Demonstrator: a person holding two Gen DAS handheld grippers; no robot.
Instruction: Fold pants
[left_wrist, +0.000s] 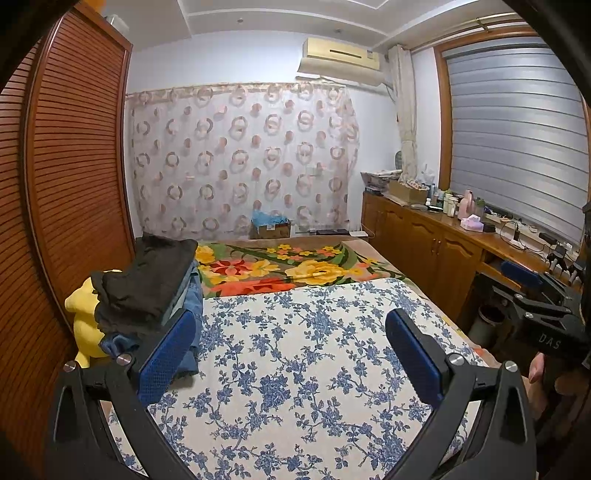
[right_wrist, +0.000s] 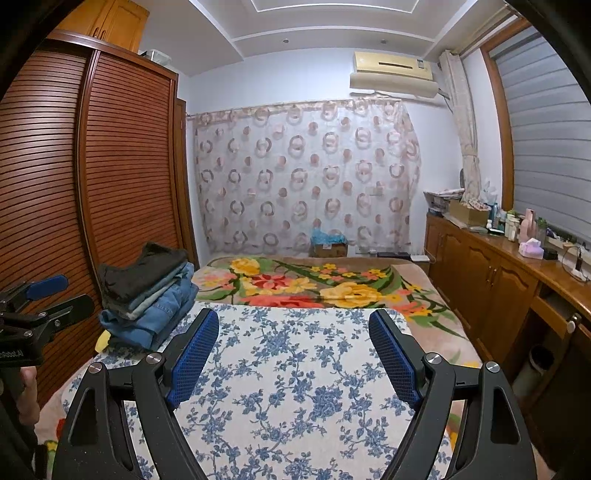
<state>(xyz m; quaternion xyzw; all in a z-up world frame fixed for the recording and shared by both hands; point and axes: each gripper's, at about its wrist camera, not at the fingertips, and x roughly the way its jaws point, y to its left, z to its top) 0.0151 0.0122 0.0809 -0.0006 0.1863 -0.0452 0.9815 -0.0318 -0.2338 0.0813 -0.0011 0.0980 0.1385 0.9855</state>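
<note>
A stack of folded pants (left_wrist: 147, 288), black on top and blue denim below, sits at the left of the bed; it also shows in the right wrist view (right_wrist: 147, 295). My left gripper (left_wrist: 291, 332) is open and empty over the white cloth with blue flowers (left_wrist: 295, 350), its left finger close beside the stack. My right gripper (right_wrist: 295, 332) is open and empty over the same cloth (right_wrist: 295, 369). The right gripper also shows at the right edge of the left wrist view (left_wrist: 535, 291). The left gripper shows at the left edge of the right wrist view (right_wrist: 44, 295).
A wooden slatted wardrobe (left_wrist: 66, 177) stands left of the bed. A yellow item (left_wrist: 83, 325) lies under the stack. A flowered blanket (left_wrist: 288, 266) covers the far bed. A wooden cabinet (left_wrist: 443, 243) with bottles runs along the right. A patterned curtain (left_wrist: 240, 158) hangs behind.
</note>
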